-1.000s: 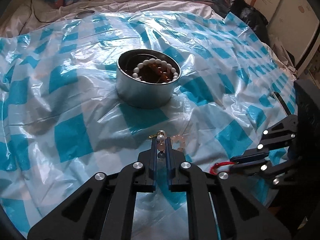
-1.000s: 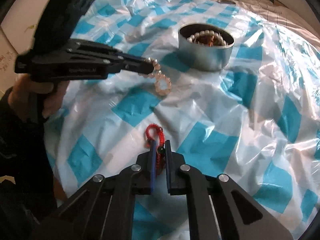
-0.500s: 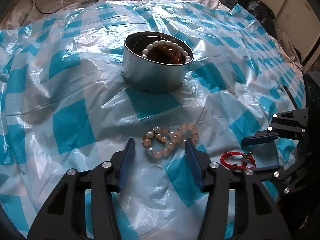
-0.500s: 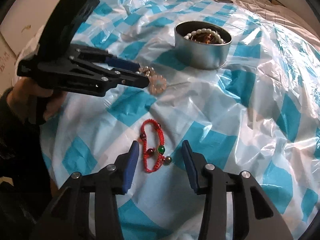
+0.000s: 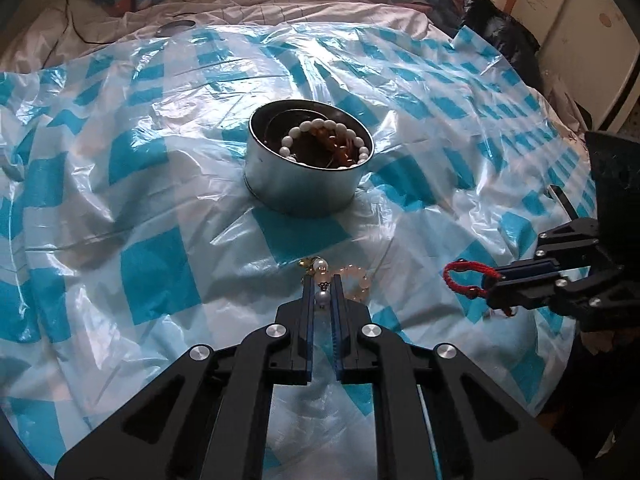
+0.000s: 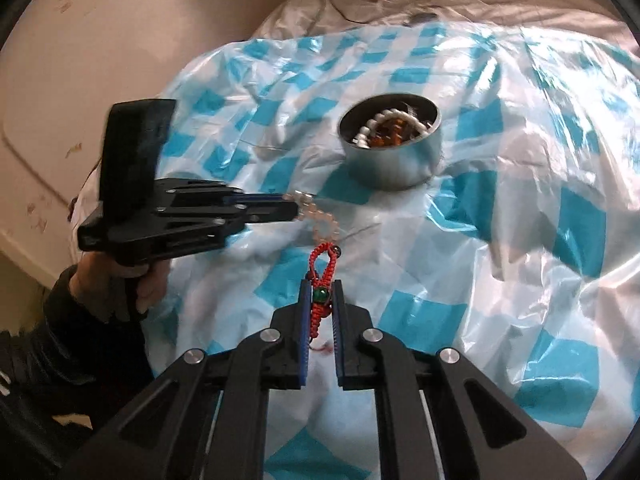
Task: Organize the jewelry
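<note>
A round, shiny metal tin (image 5: 304,184) sits mid-bed on a crinkled blue-and-white checked plastic sheet (image 5: 160,264); inside lie a white bead bracelet (image 5: 332,136) and amber beads (image 5: 338,146). Nearer, the left hand-held gripper (image 5: 322,292) is clenched on a pale pink bead bracelet (image 5: 354,278) with a pearl caught between the blue pads. The right hand-held gripper (image 6: 320,300) is closing on a red braided cord bracelet (image 6: 324,268) with a green bead, pads pressing it. Rumpled white bedding (image 5: 280,4) lies beyond.
</note>
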Motion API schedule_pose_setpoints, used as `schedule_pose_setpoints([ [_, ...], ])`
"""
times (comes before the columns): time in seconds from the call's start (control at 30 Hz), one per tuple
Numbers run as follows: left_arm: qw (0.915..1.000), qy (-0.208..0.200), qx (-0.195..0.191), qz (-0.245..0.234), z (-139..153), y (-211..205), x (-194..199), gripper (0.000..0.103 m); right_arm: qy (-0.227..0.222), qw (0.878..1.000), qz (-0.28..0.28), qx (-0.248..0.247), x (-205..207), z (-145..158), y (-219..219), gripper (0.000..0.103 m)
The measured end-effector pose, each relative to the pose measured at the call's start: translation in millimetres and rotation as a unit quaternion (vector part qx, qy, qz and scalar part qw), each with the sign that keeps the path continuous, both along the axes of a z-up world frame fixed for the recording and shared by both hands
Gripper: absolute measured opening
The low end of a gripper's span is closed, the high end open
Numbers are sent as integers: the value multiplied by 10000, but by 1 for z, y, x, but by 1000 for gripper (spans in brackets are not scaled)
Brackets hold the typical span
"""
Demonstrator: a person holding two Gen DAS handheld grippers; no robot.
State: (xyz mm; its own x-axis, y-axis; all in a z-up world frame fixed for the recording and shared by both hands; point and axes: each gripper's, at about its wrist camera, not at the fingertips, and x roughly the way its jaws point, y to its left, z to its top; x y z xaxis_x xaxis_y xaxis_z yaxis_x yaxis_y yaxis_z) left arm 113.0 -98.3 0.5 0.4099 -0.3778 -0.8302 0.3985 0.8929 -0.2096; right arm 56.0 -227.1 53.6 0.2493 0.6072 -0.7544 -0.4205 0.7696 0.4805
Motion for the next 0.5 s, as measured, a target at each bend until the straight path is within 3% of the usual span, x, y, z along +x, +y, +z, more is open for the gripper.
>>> schedule_pose_setpoints([
  [0.5,9991,-417,-52,4,23,-6,9,7,9,9988,-351,332,17,3,0,11],
])
